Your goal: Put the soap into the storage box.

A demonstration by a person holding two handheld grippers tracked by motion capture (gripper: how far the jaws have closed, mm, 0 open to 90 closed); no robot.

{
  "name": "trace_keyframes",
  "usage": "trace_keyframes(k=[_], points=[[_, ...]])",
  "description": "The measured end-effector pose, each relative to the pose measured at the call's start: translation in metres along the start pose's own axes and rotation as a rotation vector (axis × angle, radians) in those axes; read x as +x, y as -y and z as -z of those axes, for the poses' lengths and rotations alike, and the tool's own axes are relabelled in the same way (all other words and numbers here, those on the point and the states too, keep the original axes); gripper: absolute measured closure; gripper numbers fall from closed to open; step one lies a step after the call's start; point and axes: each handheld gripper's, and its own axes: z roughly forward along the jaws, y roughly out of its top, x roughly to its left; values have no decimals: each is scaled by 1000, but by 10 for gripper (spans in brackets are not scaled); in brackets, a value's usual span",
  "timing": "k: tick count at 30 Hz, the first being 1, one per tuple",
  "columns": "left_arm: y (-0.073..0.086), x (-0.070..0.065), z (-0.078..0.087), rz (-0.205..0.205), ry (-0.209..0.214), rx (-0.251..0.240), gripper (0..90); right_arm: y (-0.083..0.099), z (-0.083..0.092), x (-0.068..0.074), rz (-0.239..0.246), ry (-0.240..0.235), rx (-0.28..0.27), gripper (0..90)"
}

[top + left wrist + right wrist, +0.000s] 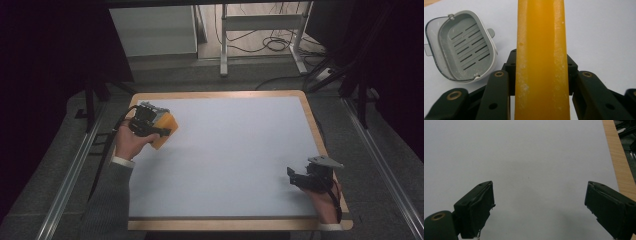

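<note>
An orange-yellow bar of soap (541, 30) stands upright between the black jaws of my left gripper (541, 63), which is shut on it. Just left of it on the white surface lies a grey slotted soap dish (461, 47), apart from the bar. In the high view the left gripper (150, 126) holds the orange bar (167, 130) over the table's far left part. My right gripper (296, 177) rests near the front right corner, and its jaws stand wide apart with nothing between them (539, 205).
A white sheet (225, 150) covers the wooden-rimmed table (220, 94). The wooden edge (616, 157) runs close to the right gripper. Metal rails (70, 175) flank the table, and a desk frame with cables (260, 30) stands beyond it.
</note>
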Motion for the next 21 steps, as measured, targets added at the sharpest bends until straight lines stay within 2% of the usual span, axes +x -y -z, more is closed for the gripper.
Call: trace_keyframes(k=[2,10,16,21], points=[[0,1,1,1,-9,-7,609,0,0,0,-1,1,1,90],[-4,6,0,14,-2,-5,608,0,0,0,-1,1,3,90],[-7,16,-5,45,3,1,608,0,-1,0,-1,0,2,90],[-11,26,-11,73,-12,2,608,0,0,0,-1,-2,3,90]])
